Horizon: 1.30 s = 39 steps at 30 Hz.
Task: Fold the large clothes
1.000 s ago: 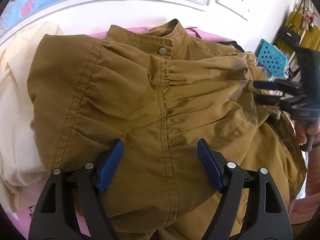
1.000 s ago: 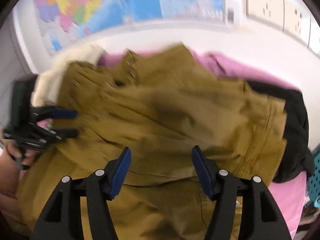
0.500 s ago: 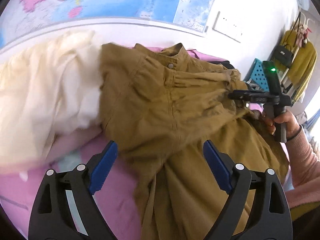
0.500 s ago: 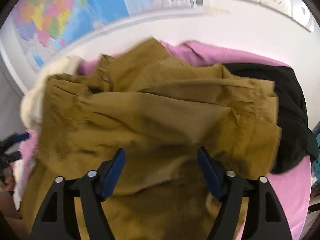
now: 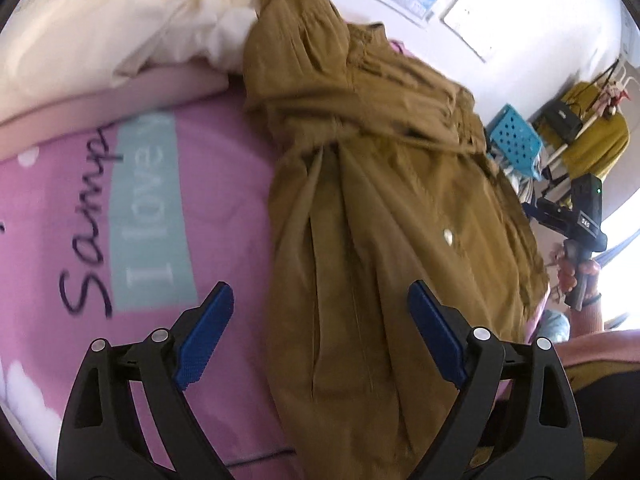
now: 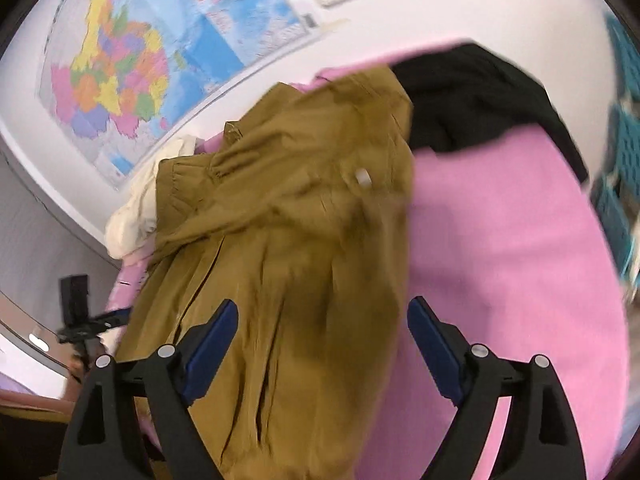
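right gripper (image 6: 323,338) spread, empty | mustard coat (image 6: 288,248) on pink sheet (image 6: 500,240)

Matt ochre cloth coat (image 5: 384,208) on soft pink printed fabric sheet (image 5: 216,208).

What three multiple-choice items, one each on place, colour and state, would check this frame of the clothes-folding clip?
1. What lies beside the mustard garment at its far right?
A. black garment
B. red towel
C. striped pillow

2. What colour is the bed cover?
A. green
B. pink
C. grey

3. How are the left gripper and right gripper?
A. both shut on cloth
B. one shut
C. both open, holding nothing

Key: 1 A, dark cloth borders it; 2 B, pink with lettering; 3 C, blue pads stand wide apart.
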{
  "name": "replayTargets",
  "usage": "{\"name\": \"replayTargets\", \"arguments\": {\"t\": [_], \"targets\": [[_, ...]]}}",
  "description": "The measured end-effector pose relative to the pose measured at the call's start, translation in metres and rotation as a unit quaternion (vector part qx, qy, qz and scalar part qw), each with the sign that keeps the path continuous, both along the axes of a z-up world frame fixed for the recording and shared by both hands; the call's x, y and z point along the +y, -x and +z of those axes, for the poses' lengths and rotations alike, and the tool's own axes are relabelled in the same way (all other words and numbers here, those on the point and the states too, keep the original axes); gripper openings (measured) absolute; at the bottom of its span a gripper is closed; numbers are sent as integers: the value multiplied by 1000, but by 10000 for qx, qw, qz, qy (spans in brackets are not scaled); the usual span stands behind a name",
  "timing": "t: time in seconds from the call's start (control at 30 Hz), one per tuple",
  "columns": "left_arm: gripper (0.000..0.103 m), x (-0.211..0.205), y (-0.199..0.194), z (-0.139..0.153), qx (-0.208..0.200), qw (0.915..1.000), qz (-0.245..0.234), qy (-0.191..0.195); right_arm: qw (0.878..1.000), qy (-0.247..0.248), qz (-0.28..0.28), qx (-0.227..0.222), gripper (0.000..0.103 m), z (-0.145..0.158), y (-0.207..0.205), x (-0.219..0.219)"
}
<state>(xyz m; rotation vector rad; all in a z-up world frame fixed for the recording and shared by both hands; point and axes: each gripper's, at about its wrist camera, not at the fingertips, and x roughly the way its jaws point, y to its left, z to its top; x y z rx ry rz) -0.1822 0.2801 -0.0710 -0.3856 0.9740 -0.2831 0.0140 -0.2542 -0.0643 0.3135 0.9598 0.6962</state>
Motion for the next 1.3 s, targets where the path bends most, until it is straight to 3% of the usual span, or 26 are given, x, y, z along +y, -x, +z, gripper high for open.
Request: {"name": "replayTargets", "arguments": {"t": [0.23,0.37,0.67,0.77,0.93,0.97,1.0,1.03,1.1,1.17,1.3], "targets": [[93,-8,30,-5,51,9991,-216,347,9988,-262,110,393,84,-28,44,-19],[98,-13,42,-7,89,9968,-427,668,9979,-371,360,394,84,-33,62,-17],[98,-29,57,-12,63,9903,-720,1190,9946,-547,826,313,81,-40,93,-2],[98,-27,57,-17,83,9838,-741,1630,9917,-776,977,302,72,-41,96,0],[98,-41,51,-15,7,9865,-700,1483,9908,-734,1097,296,57,-46,96,13],[96,-43,51,-14,-6,9871,-675,1454,9910,-732,1056,362,35,-48,95,15],[93,-46,50,-13,-18,9887,-641,1355,9908,-758,1046,414,24,-49,94,16],[73,-48,49,-13,27,9906,-619,1220,9908,-774,1033,400,24,-50,95,16],[59,-50,46,-15,173,9906,-568,1235,9915,-770,1005,306,22,-47,97,16],[30,-51,48,-13,152,9899,-583,1287,9895,-1035,993,184,18,-38,100,11],[16,-50,54,11,-178,9917,-467,1188,9898,-1130,812,-303,13,-9,109,1]]}}
